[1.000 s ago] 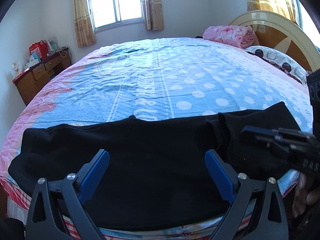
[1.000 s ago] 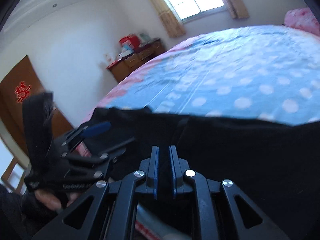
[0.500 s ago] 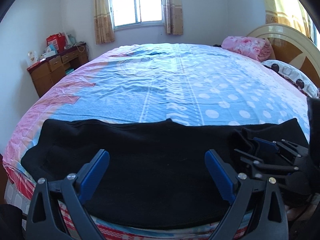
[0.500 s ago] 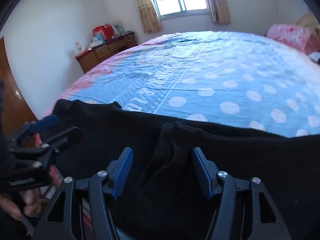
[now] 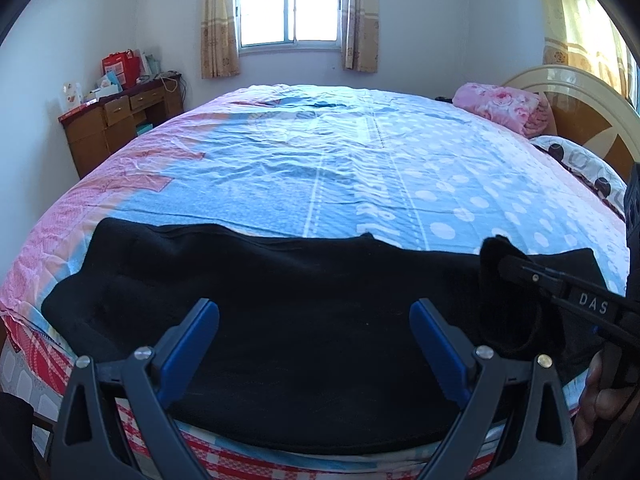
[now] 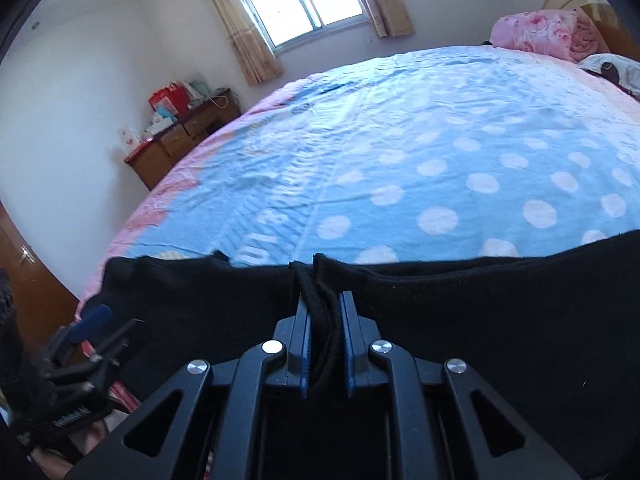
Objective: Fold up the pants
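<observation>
Black pants (image 5: pixel 280 304) lie spread along the near edge of the bed (image 5: pixel 340 168). My left gripper (image 5: pixel 314 316) is open, its blue pads over the middle of the cloth, holding nothing. My right gripper (image 6: pixel 325 312) is shut on a raised fold of the black pants (image 6: pixel 460 312); the pinched cloth stands up between its blue pads. In the left wrist view the right gripper (image 5: pixel 508 268) comes in from the right with the fold bunched at its tip. In the right wrist view the left gripper (image 6: pixel 92 320) shows at the lower left.
The bed has a blue polka-dot sheet with pink borders. A pink folded blanket (image 5: pixel 504 106) and a pillow (image 5: pixel 580 164) lie by the headboard at the right. A wooden desk (image 5: pixel 116 120) with boxes stands by the left wall. A window (image 5: pixel 290 4) is at the back.
My right gripper was shut, opened over a fold of the pants, and has now closed on that fold. My left gripper stayed open and shifted slightly.
</observation>
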`<control>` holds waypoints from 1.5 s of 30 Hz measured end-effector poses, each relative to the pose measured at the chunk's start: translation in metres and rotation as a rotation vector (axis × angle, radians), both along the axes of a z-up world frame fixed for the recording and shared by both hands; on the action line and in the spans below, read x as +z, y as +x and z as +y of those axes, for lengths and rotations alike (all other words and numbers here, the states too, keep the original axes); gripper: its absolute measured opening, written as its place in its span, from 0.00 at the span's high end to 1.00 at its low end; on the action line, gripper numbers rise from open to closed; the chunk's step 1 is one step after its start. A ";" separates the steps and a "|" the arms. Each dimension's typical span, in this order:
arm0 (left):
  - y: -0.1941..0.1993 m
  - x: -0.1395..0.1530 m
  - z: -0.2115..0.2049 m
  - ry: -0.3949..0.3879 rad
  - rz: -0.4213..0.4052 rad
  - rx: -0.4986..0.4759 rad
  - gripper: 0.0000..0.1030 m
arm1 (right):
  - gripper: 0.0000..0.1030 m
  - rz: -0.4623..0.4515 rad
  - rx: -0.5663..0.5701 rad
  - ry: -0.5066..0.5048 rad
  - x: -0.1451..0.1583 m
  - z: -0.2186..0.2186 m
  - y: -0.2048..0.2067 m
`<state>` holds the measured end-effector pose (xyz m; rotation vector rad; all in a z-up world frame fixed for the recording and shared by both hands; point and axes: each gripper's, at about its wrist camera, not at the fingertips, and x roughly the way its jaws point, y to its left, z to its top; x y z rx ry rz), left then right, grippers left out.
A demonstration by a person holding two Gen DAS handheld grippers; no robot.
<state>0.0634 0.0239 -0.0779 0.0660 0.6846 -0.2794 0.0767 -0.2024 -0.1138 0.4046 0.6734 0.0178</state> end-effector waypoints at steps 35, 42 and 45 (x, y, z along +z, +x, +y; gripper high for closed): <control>-0.002 0.018 -0.021 0.022 -0.029 -0.021 0.04 | 0.81 -0.145 0.240 -0.161 0.019 0.027 -0.067; -0.013 0.021 -0.085 0.025 -0.047 -0.165 0.04 | 0.81 -0.106 -0.156 -0.258 0.034 -0.090 -0.075; -0.017 0.010 -0.115 0.048 -0.031 -0.219 0.04 | 0.81 -0.067 -0.198 -0.247 0.020 -0.114 -0.078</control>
